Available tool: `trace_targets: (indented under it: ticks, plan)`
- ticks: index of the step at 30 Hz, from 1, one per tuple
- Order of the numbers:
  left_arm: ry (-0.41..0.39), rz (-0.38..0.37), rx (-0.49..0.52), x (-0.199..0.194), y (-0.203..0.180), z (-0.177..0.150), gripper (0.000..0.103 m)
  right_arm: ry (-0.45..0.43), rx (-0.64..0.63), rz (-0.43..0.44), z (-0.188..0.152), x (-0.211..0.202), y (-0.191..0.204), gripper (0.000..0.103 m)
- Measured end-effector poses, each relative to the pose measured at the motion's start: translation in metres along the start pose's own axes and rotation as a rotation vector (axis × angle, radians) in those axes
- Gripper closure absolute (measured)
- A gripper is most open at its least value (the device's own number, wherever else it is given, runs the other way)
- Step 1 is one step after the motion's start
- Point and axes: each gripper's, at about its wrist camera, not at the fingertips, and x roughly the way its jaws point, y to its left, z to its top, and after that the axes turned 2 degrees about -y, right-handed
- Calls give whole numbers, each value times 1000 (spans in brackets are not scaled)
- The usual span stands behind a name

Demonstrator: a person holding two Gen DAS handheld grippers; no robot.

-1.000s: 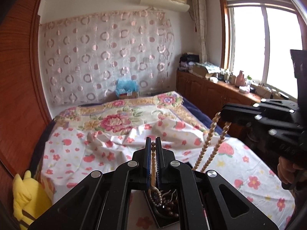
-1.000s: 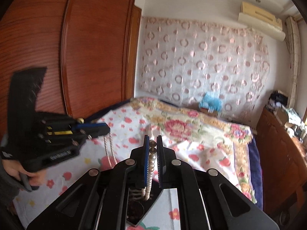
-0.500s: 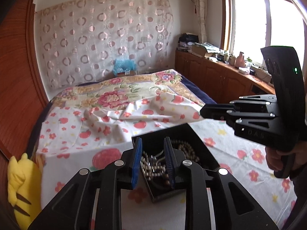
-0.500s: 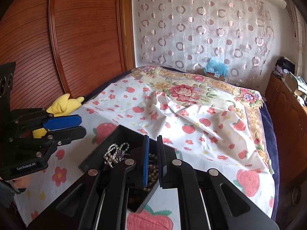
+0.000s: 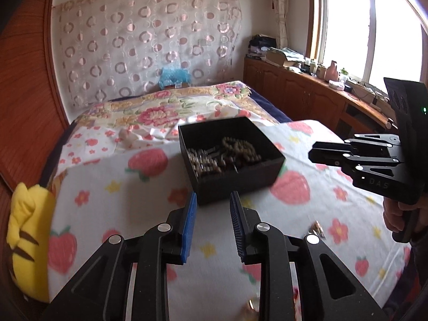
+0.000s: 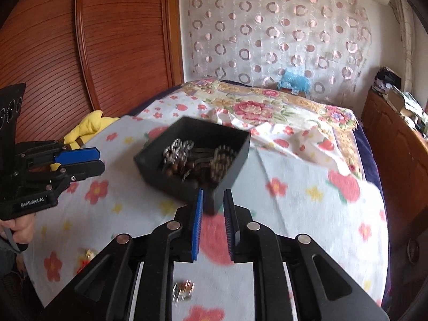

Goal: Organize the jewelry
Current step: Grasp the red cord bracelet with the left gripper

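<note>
Jewelry box point(image 5: 230, 149): black, square, lidless, sat on the bed's strawberry-print sheet point(image 5: 112, 187), just ahead of both claws
Box contents point(image 5: 222, 156): heaped strands of beads, pale pearly ones toward one side point(image 6: 178, 147), darker brown ones toward the other point(image 5: 240, 148); single pieces too blurred to tell apart
Box edges: walls upright, rim unbroken; near corner pointed at the right claw in the right wrist view, touching nothing but the sheet
Open room: bare sheet lay on every side of the box, with rumpled folds point(image 6: 289, 133) just behind it
Loose pieces: a small metallic item point(image 6: 183, 291) lay on the sheet below the right claw, a gold-toned one point(image 6: 89, 254) near the sheet's front edge; another small piece point(image 5: 315, 227) sat beside the left claw's arm
Left claw point(image 5: 212, 206): blue pads parted wide, holding nothing, short of the box's near wall
Right claw point(image 6: 213, 203): blue pads parted a moderate gap, holding nothing, the box's near corner showing between them
Bed edges: yellow plush toy point(image 5: 24, 240) at the left side, wooden cabinet point(image 5: 307, 93) along the right, wooden wardrobe point(image 6: 107, 40) well behind
</note>
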Motion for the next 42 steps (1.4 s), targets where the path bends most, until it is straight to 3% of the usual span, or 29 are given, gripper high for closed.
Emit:
trace_targets:
  ticks: [10, 13, 19, 37, 42]
  plan:
    - [33, -12, 10, -28, -19, -41, 78, 40, 71, -47, -67, -30, 4, 82]
    - [47, -16, 20, -31, -24, -51, 78, 46, 65, -56, -82, -34, 11, 73]
    - [79, -27, 19, -35, -29, -74, 75, 75, 49, -34, -103, -38, 27, 70]
    - [176, -29, 38, -13, -47, -99, 74, 91, 5, -46, -117, -32, 44, 70]
    - [172, -44, 37, -14, -47, -100, 95, 95, 15, -47, -117, -32, 43, 70]
